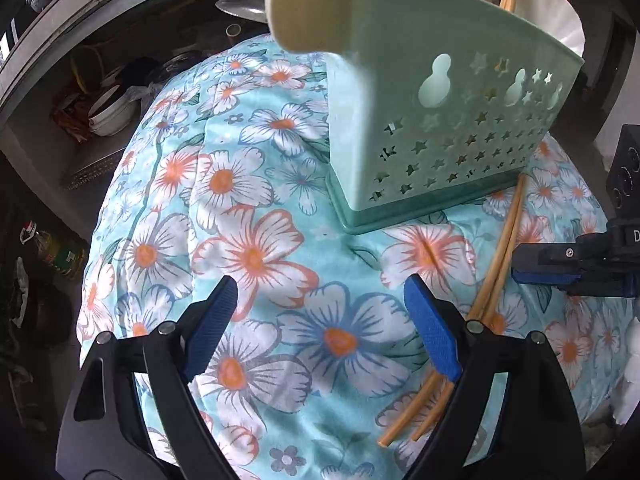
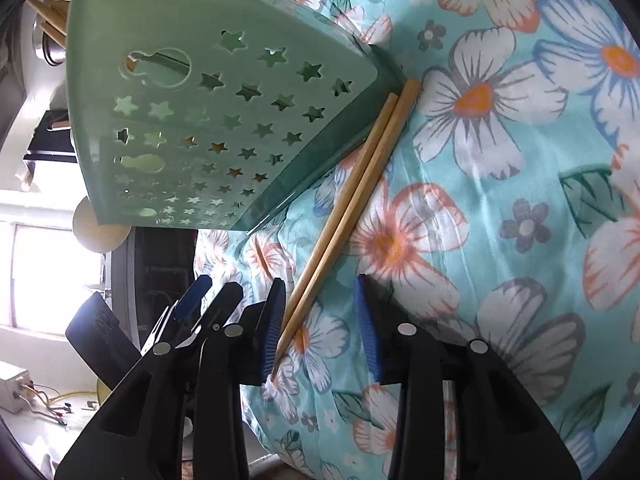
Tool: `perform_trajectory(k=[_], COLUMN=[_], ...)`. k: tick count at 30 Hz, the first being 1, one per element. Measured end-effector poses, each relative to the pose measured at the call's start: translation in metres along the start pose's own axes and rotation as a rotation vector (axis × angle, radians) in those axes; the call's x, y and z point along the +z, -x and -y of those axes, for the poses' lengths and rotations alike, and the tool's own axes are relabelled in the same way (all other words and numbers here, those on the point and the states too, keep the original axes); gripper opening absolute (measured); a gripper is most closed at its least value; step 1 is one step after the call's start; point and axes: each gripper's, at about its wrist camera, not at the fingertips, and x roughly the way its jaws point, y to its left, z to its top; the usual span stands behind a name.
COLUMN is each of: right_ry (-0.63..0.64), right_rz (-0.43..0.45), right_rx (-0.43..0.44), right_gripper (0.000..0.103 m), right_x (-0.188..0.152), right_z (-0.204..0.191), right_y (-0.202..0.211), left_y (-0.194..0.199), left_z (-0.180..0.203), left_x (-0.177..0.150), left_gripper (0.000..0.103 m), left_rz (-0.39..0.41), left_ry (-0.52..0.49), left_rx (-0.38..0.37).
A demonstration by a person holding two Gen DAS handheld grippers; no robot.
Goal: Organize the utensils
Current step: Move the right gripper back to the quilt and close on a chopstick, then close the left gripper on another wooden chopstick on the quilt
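We are looking down at a floral tablecloth [image 1: 256, 256], pale turquoise with big white, orange and blue flowers, draped over a rounded table. Toward 1 o'clock in the left wrist view a mint-green plastic utensil holder [image 1: 452, 120] is standing on the cloth, its wall pierced with star cut-outs and gourd-shaped holes, its base a darker green. Chopsticks, a cream spoon [image 1: 308, 4] and a white scalloped piece are sticking out of its top.

A pair of bamboo chopsticks [image 2: 352, 208], light tan, slim and smooth, is lying side by side on the cloth, thick ends touching the holder's base at 12 o'clock in the right wrist view, thin tips at 6 o'clock.

Our left gripper [image 1: 320, 320] is hovering over bare cloth with its blue pads spread wide, holding nothing; the chopsticks are passing just beside its right finger, at 4 o'clock. Our right gripper [image 2: 320, 328] is partly spread; the chopstick tips are lying between its pads, close against the left pad [image 2: 272, 328], not pinched.
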Motion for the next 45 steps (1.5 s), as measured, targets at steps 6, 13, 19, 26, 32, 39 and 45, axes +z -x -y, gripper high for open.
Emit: perform_trajectory(k=[6, 13, 19, 26, 32, 39, 45], right_ry=[-0.028, -0.048, -0.043, -0.002, -0.008, 0.002, -0.008], right_rz=[0.006, 0.012, 0.007, -0.004, -0.010, -0.014, -0.059], right_rx=[-0.002, 0.007, 0.016, -0.039, -0.080, 0.008, -0.004], right_gripper=[0.022, 0.015, 0.010, 0.006, 0.004, 0.013, 0.024], right_x=[0.010, 0.015, 0.014, 0.008, -0.002, -0.005, 0.000], right_z=[0.000, 0.006, 0.013, 0.015, 0.029, 0.019, 0.012], right_y=[-0.005, -0.005, 0.001, 0.012, 0.034, 0.039, 0.007], left_y=[-0.009, -0.010, -0.012, -0.011, -0.005, -0.005, -0.001], left_z=[0.000, 0.001, 0.000, 0.000, 0.004, 0.010, -0.002], left_x=[-0.001, -0.001, 0.002, 0.002, -0.002, -0.002, -0.003], left_gripper=[0.081, 0.081, 0.081, 0.081, 0.081, 0.081, 0.081], left_rz=[-0.022, -0.025, -0.029, -0.023, 0.003, 0.007, 0.016], left_ry=[0.010, 0.010, 0.008, 0.013, 0.000, -0.012, 0.004], left_rx=[-0.008, -0.004, 0.003, 0.007, -0.027, -0.043, -0.035])
